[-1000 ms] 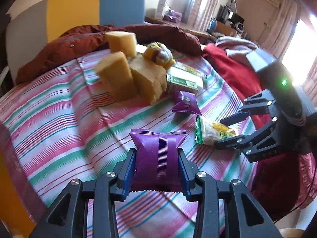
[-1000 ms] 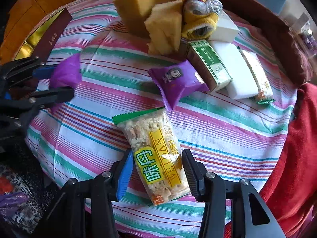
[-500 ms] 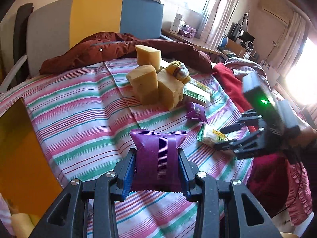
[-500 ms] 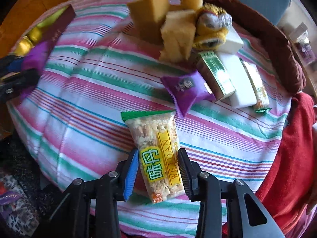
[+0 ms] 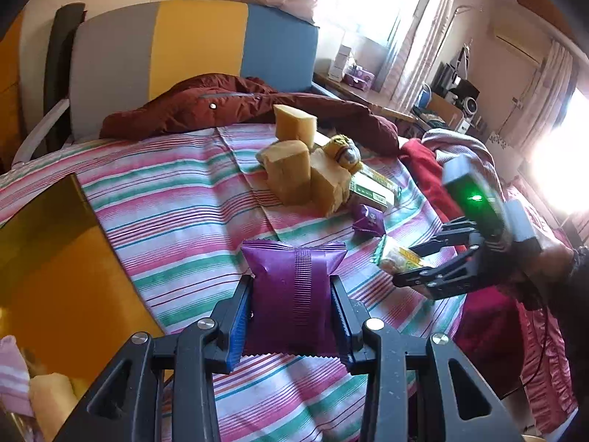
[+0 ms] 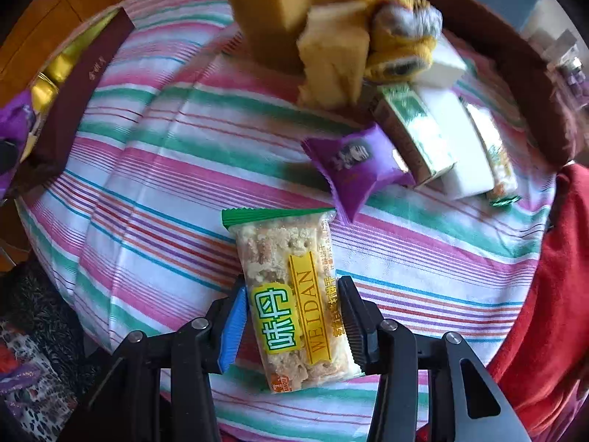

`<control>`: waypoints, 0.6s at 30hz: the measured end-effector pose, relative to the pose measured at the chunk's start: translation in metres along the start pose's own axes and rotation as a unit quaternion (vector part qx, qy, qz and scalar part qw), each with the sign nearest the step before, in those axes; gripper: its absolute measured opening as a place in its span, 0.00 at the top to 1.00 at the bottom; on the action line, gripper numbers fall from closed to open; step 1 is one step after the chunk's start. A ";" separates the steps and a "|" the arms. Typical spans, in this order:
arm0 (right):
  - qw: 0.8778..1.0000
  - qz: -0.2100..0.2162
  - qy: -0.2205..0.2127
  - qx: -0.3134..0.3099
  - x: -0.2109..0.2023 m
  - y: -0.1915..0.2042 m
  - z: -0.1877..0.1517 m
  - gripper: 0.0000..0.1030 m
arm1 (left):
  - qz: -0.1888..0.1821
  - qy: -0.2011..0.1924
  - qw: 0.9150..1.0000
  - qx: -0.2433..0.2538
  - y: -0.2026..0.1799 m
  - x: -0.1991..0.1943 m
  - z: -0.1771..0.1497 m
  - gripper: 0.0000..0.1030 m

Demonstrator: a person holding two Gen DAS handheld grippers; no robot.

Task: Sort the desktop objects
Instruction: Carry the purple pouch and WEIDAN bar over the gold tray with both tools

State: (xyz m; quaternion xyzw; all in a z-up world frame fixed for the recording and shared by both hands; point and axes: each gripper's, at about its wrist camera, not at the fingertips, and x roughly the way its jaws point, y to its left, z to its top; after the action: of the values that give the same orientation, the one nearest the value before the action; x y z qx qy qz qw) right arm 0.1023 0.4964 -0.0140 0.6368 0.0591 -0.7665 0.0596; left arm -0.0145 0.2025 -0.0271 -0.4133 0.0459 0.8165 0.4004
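Note:
My left gripper is shut on a purple snack packet and holds it above the striped cloth, beside a gold-lined box at the left. My right gripper is shut on a cereal bar packet with a green top edge, lifted off the cloth. It shows in the left wrist view at the right, the bar between its fingers. The left gripper's purple packet shows at the far left edge of the right wrist view.
On the cloth lie a second purple packet, yellow sponge blocks, a yellow plush toy, a green box, a white block and another bar. A dark red jacket and red cloth border the table.
Both grippers have risen and pulled back from the table with their packets. The left gripper has swung left, bringing the gold-lined box into view. The right gripper's jaws closed onto the cereal bar.

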 end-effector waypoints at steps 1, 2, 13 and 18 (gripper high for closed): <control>1.000 0.003 -0.012 -0.005 -0.012 0.005 -0.003 0.53 | 0.002 -0.003 1.000 -0.005 0.004 -0.004 -0.001 0.62; 1.000 0.004 -0.020 -0.008 -0.019 0.009 -0.003 0.53 | 0.003 -0.005 1.000 -0.010 0.008 -0.006 -0.001 0.62; 0.979 0.113 -0.161 -0.051 -0.043 0.121 0.114 0.53 | 0.082 -0.054 0.990 -0.102 0.092 -0.065 -0.007 0.61; 0.968 0.167 -0.170 -0.079 -0.012 0.191 0.157 0.53 | 0.152 -0.058 0.976 -0.143 0.148 -0.088 -0.017 0.61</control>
State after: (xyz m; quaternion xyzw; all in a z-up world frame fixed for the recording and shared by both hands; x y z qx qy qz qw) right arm -0.0158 0.2819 0.0235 0.4917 0.0011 -0.8352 0.2463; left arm -0.0765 0.0414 -0.0135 -0.4064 -0.0323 0.8886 0.2104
